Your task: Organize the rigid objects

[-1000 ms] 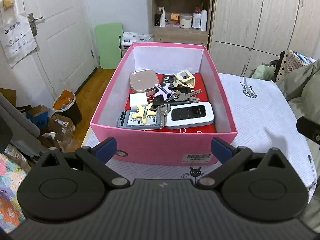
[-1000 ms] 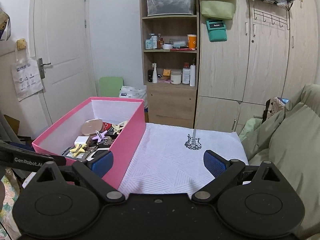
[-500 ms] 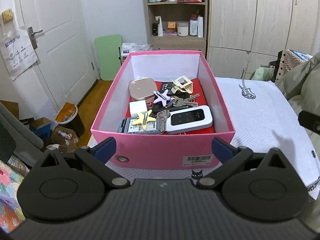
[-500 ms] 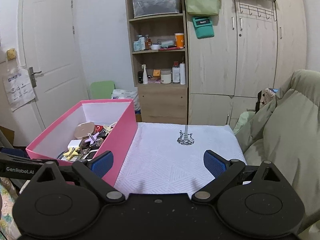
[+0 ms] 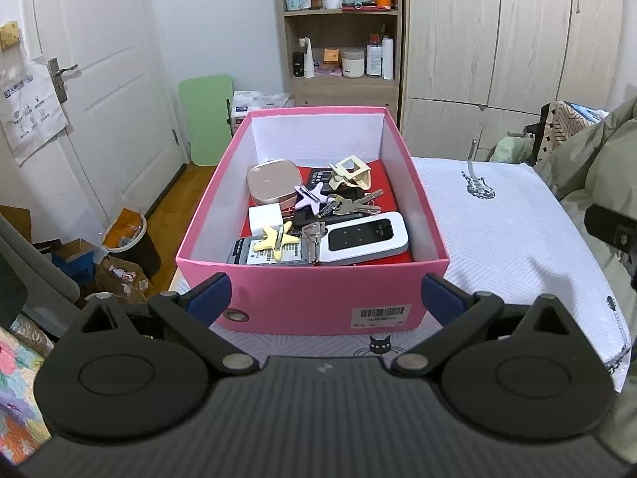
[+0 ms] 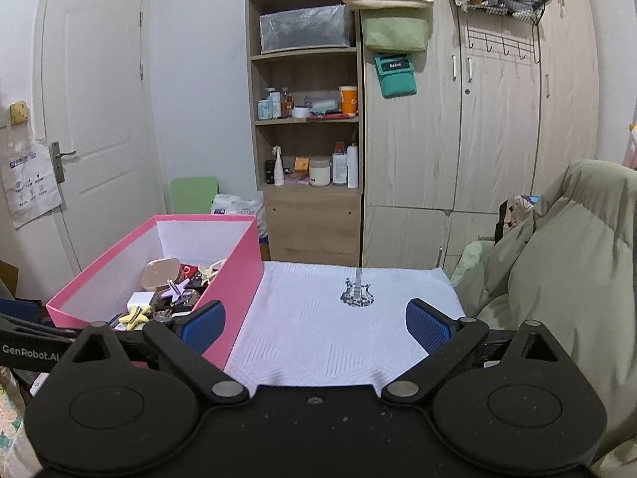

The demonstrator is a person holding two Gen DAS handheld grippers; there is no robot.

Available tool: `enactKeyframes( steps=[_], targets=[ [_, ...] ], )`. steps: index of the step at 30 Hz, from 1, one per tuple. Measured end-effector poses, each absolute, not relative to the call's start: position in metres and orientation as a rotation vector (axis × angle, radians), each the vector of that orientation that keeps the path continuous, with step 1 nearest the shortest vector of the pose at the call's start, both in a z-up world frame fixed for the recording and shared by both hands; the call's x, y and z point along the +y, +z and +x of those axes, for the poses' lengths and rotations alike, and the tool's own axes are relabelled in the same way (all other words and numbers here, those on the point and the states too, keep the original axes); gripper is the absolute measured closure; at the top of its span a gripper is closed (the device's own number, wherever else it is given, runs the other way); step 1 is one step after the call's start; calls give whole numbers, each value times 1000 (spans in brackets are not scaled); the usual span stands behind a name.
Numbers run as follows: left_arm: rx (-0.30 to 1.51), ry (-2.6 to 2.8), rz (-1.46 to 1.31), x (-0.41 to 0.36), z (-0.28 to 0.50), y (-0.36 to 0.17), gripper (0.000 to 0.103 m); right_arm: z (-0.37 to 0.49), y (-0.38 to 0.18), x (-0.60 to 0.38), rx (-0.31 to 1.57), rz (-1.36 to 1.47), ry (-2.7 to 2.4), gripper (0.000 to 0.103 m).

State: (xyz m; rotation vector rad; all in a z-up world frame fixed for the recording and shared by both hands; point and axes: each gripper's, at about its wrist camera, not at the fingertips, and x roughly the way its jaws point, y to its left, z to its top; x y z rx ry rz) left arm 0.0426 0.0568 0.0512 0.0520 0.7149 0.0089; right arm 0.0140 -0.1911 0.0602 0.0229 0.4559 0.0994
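A pink box (image 5: 310,298) stands on the white cloth-covered table (image 5: 505,235). Inside lie a white pocket router (image 5: 364,237), keys (image 5: 352,204), a beige square case (image 5: 274,181), a white cube charger (image 5: 264,217), a yellow star clip (image 5: 276,239), a purple star clip (image 5: 309,198) and a cream clamp (image 5: 352,171). My left gripper (image 5: 323,298) is open and empty, just in front of the box's near wall. My right gripper (image 6: 314,324) is open and empty over the cloth, to the right of the box (image 6: 235,271).
An olive duvet (image 6: 557,279) lies at the right of the table. A wooden shelf (image 6: 306,159) and wardrobes (image 6: 477,119) stand behind. A bin (image 5: 131,239) and cardboard clutter (image 5: 75,259) sit on the floor at the left, near the door (image 5: 99,79).
Both grippers have drawn back and risen a little, so the box looks smaller and farther. Both stay open and empty. The box's contents have not moved.
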Motion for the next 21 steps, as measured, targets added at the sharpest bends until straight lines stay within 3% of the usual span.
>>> enactKeyframes(
  steps=[21],
  targets=[
    [749,24,36,60,49,46,0,9,62,-189,444,12,88,3]
  ],
)
